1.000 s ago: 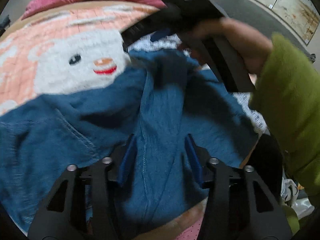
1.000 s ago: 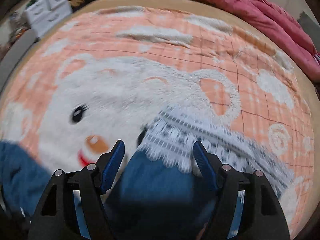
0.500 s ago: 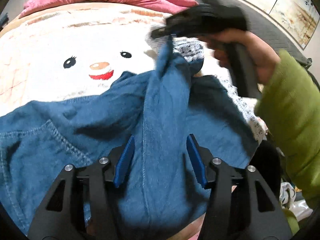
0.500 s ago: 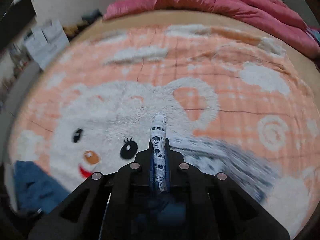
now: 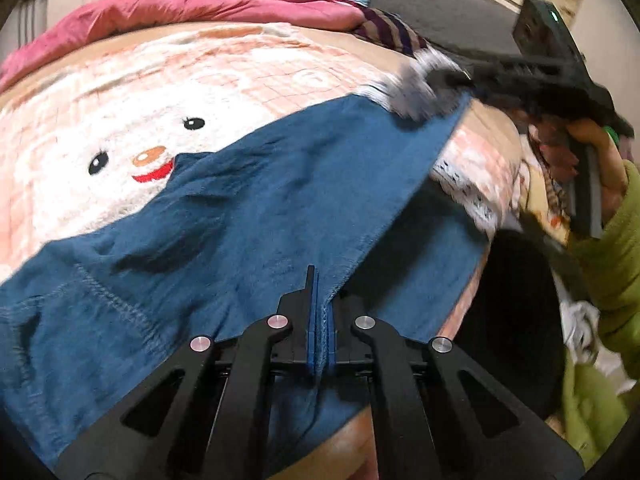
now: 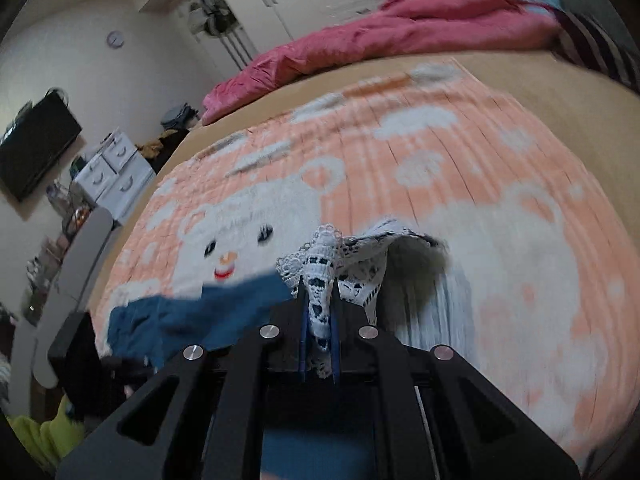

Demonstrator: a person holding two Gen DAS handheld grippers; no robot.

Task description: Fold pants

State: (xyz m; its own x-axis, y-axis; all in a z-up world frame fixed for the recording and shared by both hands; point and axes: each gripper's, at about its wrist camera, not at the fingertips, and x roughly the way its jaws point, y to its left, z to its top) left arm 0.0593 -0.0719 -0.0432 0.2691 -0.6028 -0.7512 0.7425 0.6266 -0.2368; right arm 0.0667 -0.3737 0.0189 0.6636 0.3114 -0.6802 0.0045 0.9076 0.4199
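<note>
Nearest to me, my left hand-held gripper (image 5: 319,320) is clamped together on a fold of the blue pants (image 5: 224,216), close to the near edge of the bed (image 6: 400,76). From there the denim runs up and away across the bear-print blanket (image 5: 168,92), lifted into a taut ridge, with its shadow on the cloth under it. My right hand-held gripper (image 6: 319,320) is pinched tight on the white lace trim (image 6: 320,280) at the leg's hem, and in the left view I see that leg end raised off the blanket, held by a hand in a green sleeve (image 5: 616,248). A second lace hem (image 5: 472,196) lies on the blanket below. Beyond, a pink quilt (image 5: 224,0) is heaped at the far side of the bed.

I judge the fold as barely begun: both ends of one leg are gripped and stretched, but nothing is laid over yet. Left to do, as I read it: bring leg onto leg, smooth, then fold lengthwise
</note>
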